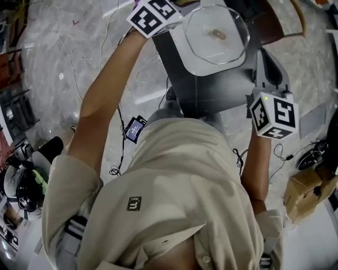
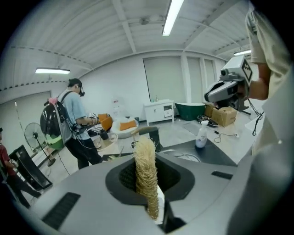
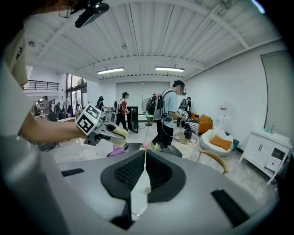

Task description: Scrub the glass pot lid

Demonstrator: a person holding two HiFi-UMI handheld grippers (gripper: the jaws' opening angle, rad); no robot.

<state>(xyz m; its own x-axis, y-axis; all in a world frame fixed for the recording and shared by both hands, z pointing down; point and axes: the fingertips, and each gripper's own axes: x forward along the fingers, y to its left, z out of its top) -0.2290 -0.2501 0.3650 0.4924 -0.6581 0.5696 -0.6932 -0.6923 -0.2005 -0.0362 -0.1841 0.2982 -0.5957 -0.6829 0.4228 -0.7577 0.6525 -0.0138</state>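
Find glass pot lid (image 1: 216, 34) near top of head view, over the dark table (image 1: 211, 92), between left gripper (image 1: 171, 21) and right gripper (image 1: 262, 60). Just right of the left one; ahead and to the left of the right one, close to its tip.

Left gripper view: pinching a straw-coloured fibrous scrubber (image 2: 146, 183), strip upright between the jaws, frayed end poking out past the tips. Right gripper view: pressed together, only a thin pale sliver in the seam, nothing identifiable gripped.

Hard to make out:
- Left jaws hidden in head view behind the marker cube (image 1: 153, 15); no telling whether scrubber touches lid.
- Clear glass rim faint against the pale grey beneath; cannot tell whether resting flat or held slightly off the table.
- Pale curved edge (image 2: 186, 157) on the table beyond the left jaws; too little showing to call it the lid.
- No sign of the lid in the right gripper view, only the left gripper off to the left with the scrubber in its tip.

Orientation: broad face turned up toward the head camera, outline rounded, so no clear long axis. Small brownish knob (image 1: 218, 35) at centre, oblong, running upper left to lower right in the frame.
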